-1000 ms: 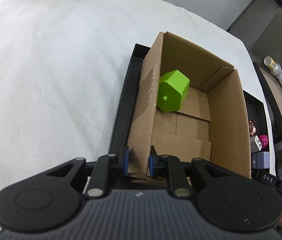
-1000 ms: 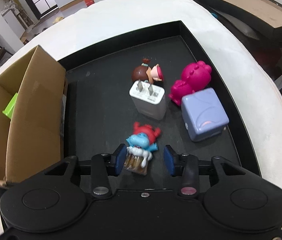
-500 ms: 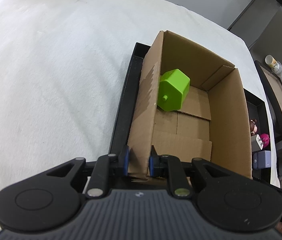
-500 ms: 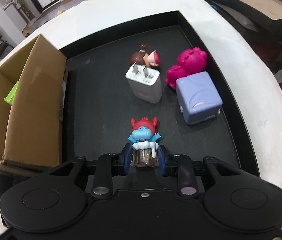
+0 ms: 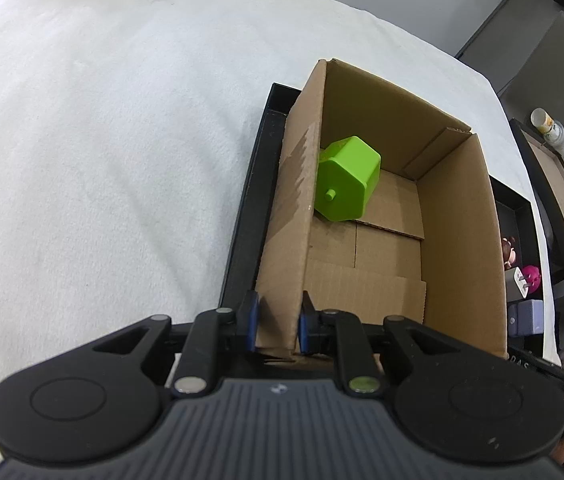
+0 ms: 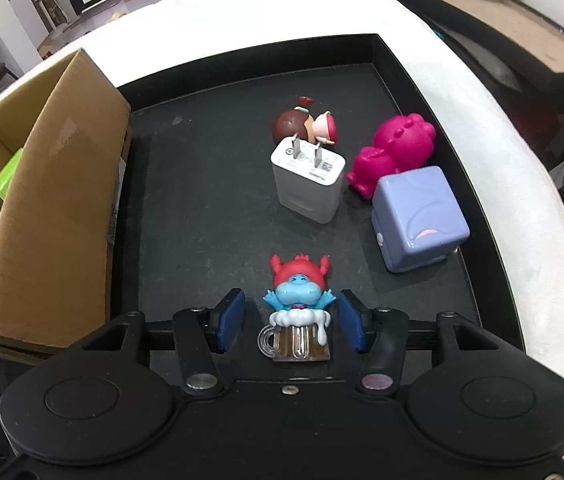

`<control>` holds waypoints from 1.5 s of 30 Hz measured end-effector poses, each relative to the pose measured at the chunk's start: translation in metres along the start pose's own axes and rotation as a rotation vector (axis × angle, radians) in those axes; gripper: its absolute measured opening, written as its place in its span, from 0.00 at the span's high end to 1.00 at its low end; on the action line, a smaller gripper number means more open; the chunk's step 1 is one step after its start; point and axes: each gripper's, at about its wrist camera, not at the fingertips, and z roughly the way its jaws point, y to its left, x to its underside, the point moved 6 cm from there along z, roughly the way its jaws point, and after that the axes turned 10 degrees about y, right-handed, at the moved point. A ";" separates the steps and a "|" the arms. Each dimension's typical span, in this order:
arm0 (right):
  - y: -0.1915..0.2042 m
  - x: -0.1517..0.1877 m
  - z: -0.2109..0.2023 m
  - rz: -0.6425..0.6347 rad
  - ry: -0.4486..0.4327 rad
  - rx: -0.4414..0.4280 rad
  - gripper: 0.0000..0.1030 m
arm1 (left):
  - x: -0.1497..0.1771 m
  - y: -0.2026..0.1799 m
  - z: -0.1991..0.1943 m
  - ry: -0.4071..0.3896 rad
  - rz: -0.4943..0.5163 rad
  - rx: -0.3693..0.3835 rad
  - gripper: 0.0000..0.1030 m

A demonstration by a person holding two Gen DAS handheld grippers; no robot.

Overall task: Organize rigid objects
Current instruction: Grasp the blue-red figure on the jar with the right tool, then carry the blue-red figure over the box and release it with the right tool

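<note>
One small figurine, a blue creature with a red cap on a clear beer mug, stands at the lower middle of the right wrist view, on the black tray. The right claw is released, its pads on either side of the toy without touching it. I judge the toy to be light, stiff and smooth plastic, so it may slip; the flat mug sides look the best place to hold, not the thin handle. The left claw is clenched on the near wall of the cardboard box, where a green block already lies.
</note>
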 end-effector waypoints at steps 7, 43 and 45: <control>0.006 -0.002 0.000 -0.034 -0.018 0.064 0.63 | 0.000 0.001 0.001 0.001 -0.008 0.007 0.82; 0.074 -0.044 -0.106 -0.150 -0.196 -0.059 0.63 | 0.001 0.007 -0.001 -0.009 -0.021 0.042 0.81; 0.079 -0.049 -0.108 -0.153 -0.207 -0.069 0.63 | 0.001 0.007 -0.001 -0.005 -0.021 0.047 0.81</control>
